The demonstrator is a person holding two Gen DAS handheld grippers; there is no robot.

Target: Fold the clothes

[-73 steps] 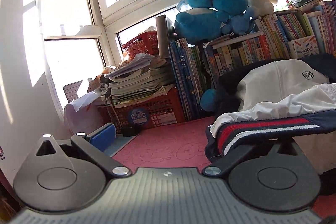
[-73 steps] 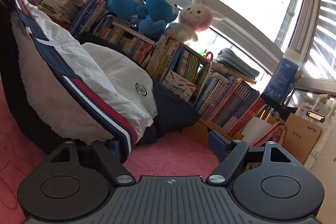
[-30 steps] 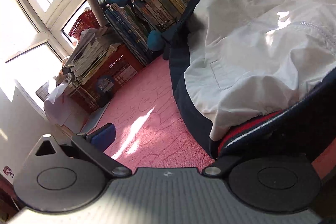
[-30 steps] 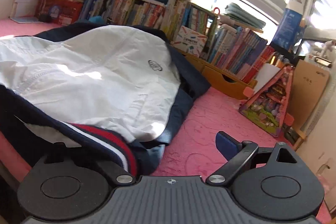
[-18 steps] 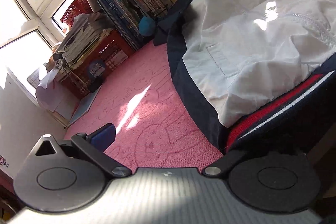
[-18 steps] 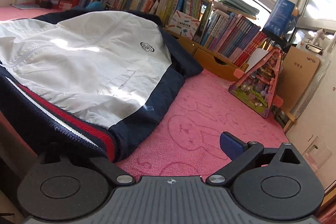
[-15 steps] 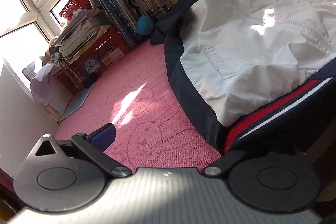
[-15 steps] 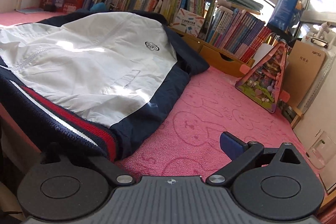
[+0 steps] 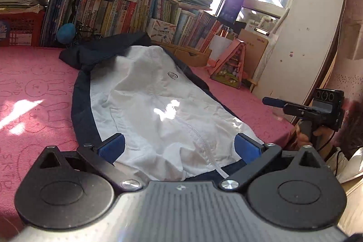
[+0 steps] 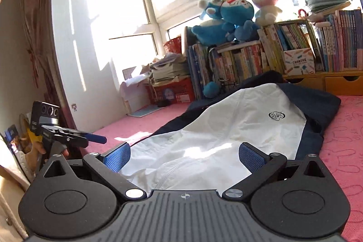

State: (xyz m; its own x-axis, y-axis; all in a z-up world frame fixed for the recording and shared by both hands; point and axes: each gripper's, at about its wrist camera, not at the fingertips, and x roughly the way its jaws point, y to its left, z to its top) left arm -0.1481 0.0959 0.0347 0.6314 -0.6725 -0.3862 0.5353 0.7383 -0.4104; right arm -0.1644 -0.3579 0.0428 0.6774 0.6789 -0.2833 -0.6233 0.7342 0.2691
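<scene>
White-and-navy jacket (image 9: pixel 158 110) flat on pink bunny-print mat (image 9: pixel 34 92), left tongs (image 9: pixel 179 146) wide, right tongs (image 10: pixel 185 157) wide, both empty.

Small dark oval crest on jacket (image 10: pixel 276 116) chest, lettering too small to read, book spines illegible

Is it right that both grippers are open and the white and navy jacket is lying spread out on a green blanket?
Almost. Both the left gripper and the right gripper are open, and the white and navy jacket does lie spread out, but the blanket under it is pink, with bunny outlines, not green. The left wrist view shows this clearly.
</scene>
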